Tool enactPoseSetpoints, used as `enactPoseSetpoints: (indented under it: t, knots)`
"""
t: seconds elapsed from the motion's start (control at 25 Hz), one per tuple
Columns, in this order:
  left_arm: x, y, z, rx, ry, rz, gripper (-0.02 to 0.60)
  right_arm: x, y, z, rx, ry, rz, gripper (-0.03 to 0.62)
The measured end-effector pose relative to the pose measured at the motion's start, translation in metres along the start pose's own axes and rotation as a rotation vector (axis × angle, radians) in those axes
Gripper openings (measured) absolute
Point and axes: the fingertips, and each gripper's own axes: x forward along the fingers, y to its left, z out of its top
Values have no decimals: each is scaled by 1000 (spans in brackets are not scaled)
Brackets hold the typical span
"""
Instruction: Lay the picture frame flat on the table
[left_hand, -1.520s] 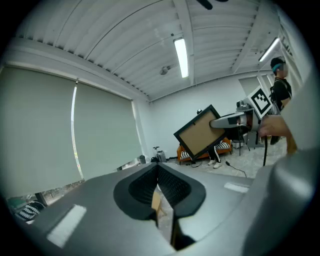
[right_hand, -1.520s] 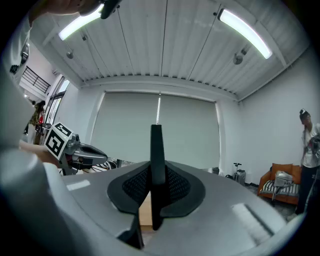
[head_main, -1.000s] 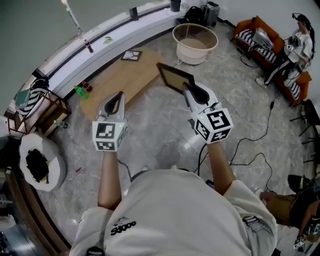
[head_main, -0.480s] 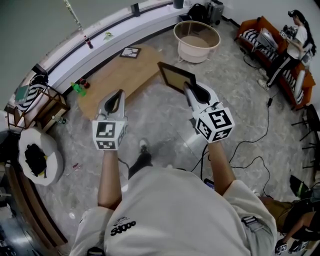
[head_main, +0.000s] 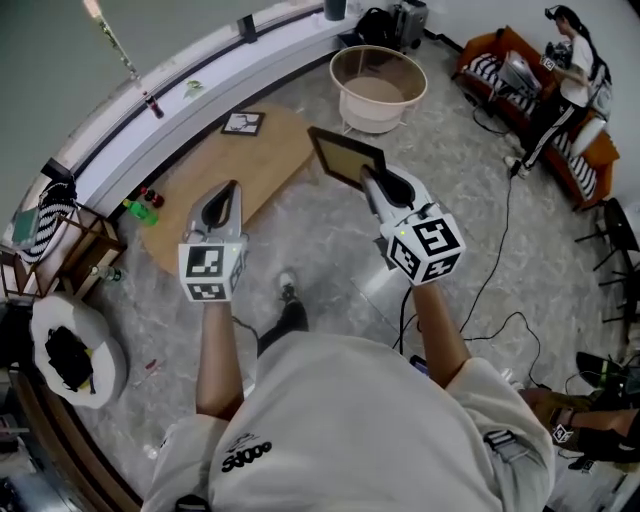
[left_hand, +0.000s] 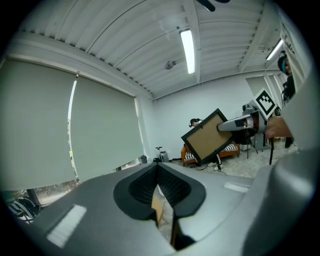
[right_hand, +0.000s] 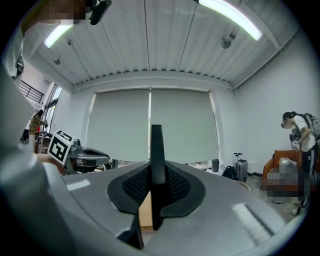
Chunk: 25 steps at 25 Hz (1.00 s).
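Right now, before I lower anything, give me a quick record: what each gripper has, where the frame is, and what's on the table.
right gripper: shut on the near edge of the picture frame
picture frame: held in the air, tilted, near the table's right end, not touching it
left gripper: jaws together, nothing between them
table: low, wooden; a small frame lies flat at its far end
task status: picture frame not yet laid down
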Motion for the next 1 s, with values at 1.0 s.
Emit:
enactPoseSetpoints:
  t: [1.0]
  knots:
    - [178,143,3,11,-6,-113,9,208,-48,28,58,6,-54,46]
